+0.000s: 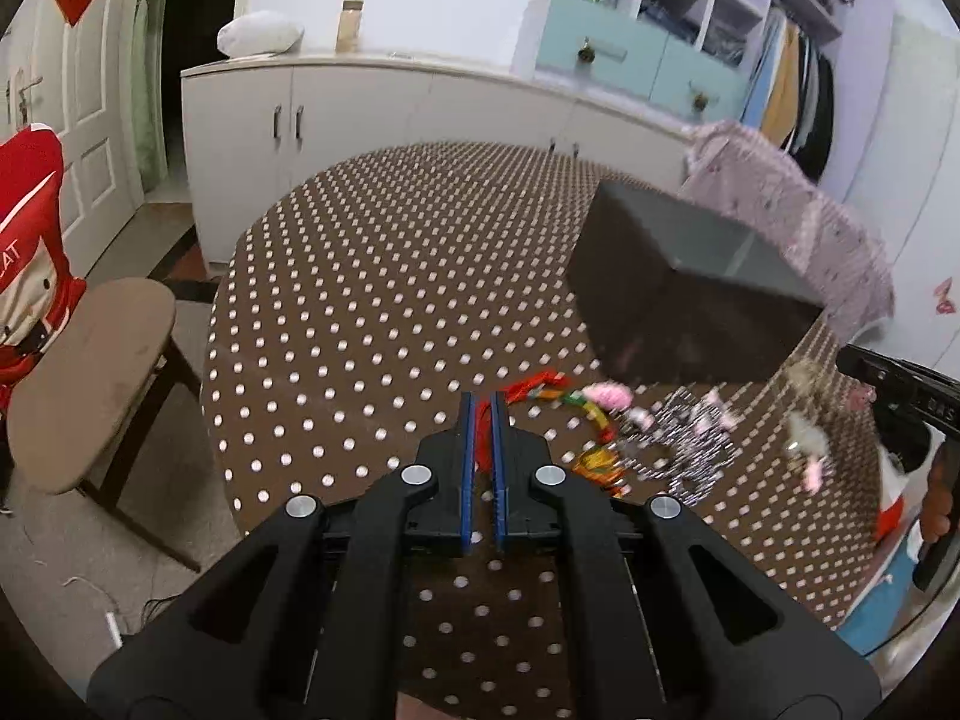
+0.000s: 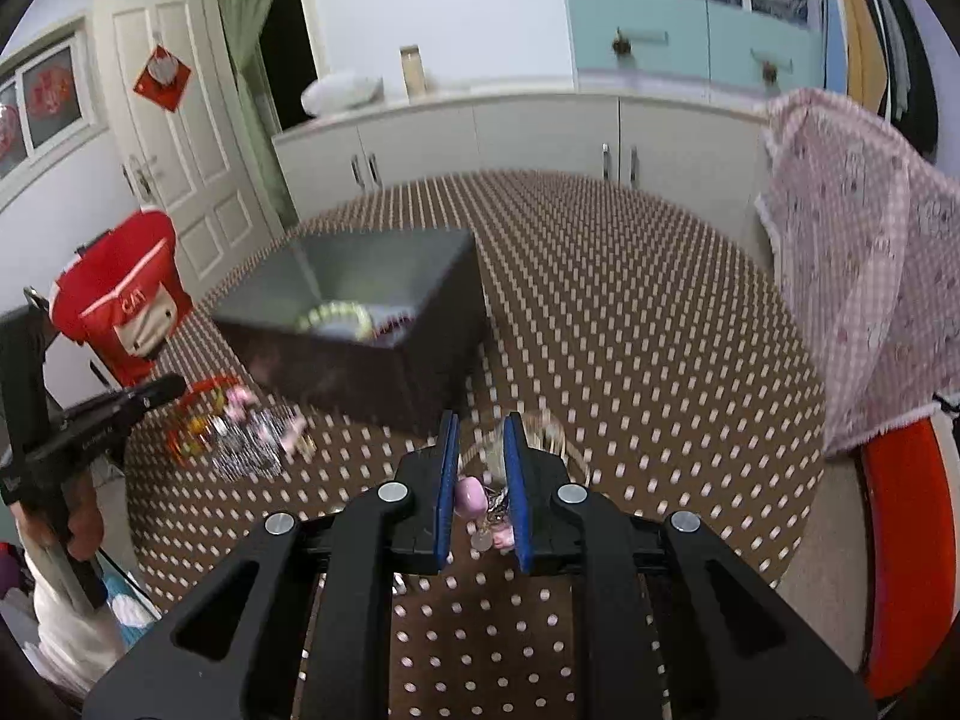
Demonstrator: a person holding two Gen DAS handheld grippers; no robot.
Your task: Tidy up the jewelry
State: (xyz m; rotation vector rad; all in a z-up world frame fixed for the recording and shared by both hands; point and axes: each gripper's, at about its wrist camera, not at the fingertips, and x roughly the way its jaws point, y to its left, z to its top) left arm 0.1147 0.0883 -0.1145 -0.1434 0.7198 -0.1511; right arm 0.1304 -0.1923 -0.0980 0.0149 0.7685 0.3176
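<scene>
Left wrist view, left to right. A wooden stool [image 1: 90,384] stands at the far left beside the round table [image 1: 360,300], which wears a brown cloth with white dots. My left gripper [image 1: 482,414] sits at the near centre; its blue pads are pressed almost together, and a red cord [image 1: 482,438] shows in the narrow slit between them, so I read it as pinched. That cord runs right into a red and yellow bracelet [image 1: 591,414] lying on the cloth. Just right of it lies a blurred heap of jewelry [image 1: 690,438] in silver and pink, then a second small pale cluster [image 1: 807,450] nearer the table's right edge. Beyond the heap, farther from me, stands an open dark box [image 1: 690,282]. At the far right, a hand [image 1: 939,498] grips the handle of my other tool.

Right wrist view, left to right. The left tool's black body [image 2: 90,420] enters from the left edge, held by a hand [image 2: 78,516]. Next to it lie the same red bracelet [image 2: 198,414] and silver heap [image 2: 252,438]. The dark box [image 2: 372,324] stands behind them, with a pale green bead bracelet [image 2: 336,318] inside. My right gripper [image 2: 483,438] is at the near centre, jaws narrowly parted and clamped on a tangle of chain and charms [image 2: 489,456], a pink bead [image 2: 468,495] hanging between the pads. A pink checked cloth [image 2: 864,300] drapes over a chair at the right.
</scene>
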